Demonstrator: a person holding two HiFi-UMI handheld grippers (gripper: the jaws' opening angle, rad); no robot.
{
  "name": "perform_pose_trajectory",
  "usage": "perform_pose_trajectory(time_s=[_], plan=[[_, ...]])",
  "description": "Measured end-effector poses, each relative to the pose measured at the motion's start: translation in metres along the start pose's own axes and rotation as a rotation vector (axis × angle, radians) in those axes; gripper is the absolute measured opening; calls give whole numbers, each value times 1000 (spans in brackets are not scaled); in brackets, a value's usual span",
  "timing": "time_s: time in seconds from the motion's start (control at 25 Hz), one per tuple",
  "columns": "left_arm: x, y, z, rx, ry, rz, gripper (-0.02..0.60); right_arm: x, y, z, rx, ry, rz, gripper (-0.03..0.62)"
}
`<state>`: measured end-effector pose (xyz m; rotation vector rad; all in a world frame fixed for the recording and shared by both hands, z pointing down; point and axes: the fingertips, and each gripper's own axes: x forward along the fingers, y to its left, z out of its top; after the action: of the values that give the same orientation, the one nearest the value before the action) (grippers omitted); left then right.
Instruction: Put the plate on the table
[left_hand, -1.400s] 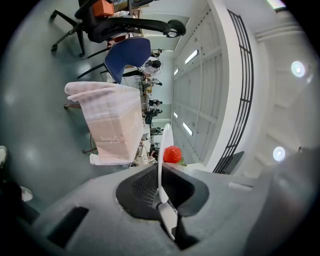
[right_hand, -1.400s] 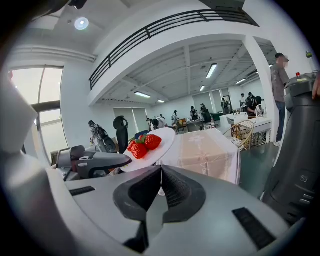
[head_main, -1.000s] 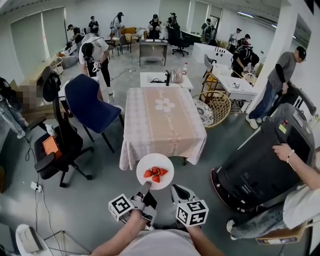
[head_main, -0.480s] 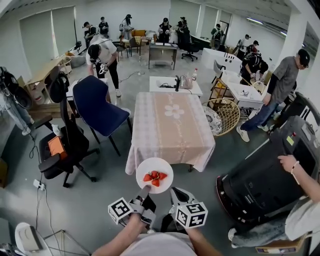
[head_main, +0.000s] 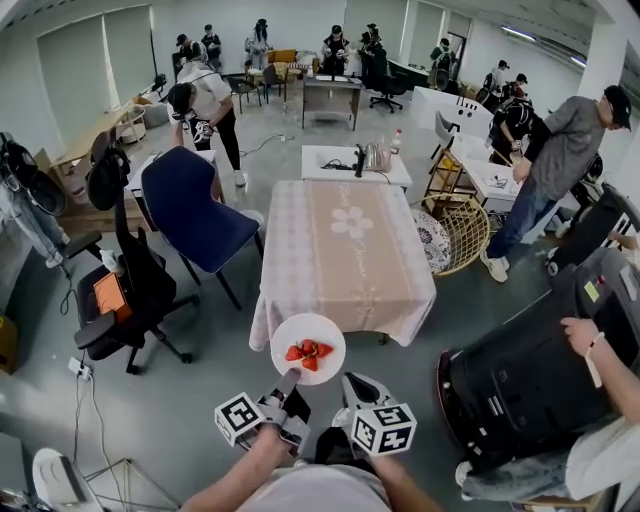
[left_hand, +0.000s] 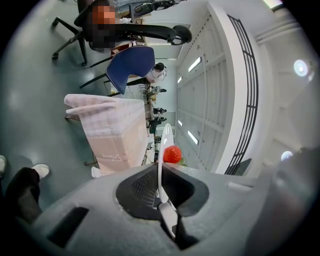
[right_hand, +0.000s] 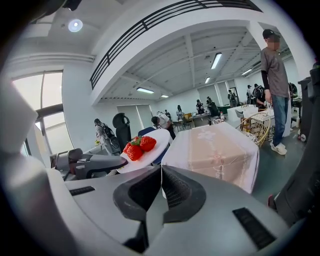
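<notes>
Step in hand: carrying the plate (head_main: 326, 334) to the table (head_main: 345, 250), not set down yet. The plate is in the air, roughly level, just short of the table's near edge and about mid-width of it, with strawberries (head_main: 305, 352) piled at its centre. The left gripper (head_main: 290, 380) has its jaws clenched on the plate's near rim; its own view shows the rim edge-on, pinched between the pads, with one berry just beyond. The right gripper (head_main: 350, 384) sits just right of the plate, apart from it, jaws pressed together with nothing between them, so it plays no part in the hold. The tabletop looks bare under a checked cloth with a flower print mid-table. Next move, as I judge it: keep going forward until the plate is over the top past the near edge, lower it flat, then let the left jaws go. It needs a level wrist, since a single rim pinch with loose berries could tip or spill, and the rim could catch the hanging cloth if it comes in too low. Against the earlier head view: the table fills more of the picture and its near edge has drawn closer to the plate. The grip and berries look the same, the right gripper is still alongside, and the bystander at right has shifted.
</notes>
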<state>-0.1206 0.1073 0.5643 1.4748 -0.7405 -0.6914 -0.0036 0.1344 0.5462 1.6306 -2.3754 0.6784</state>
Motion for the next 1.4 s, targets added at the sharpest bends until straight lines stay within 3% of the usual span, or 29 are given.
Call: perform_pose_trajectory(time_s=[0.8, 1.4], plan=[[153, -11, 8, 16, -67, 65, 12, 78, -114, 85, -65, 4, 88, 5], [212, -27, -4, 49, -76, 76, 12, 92, -169, 127, -92, -31, 107, 6]])
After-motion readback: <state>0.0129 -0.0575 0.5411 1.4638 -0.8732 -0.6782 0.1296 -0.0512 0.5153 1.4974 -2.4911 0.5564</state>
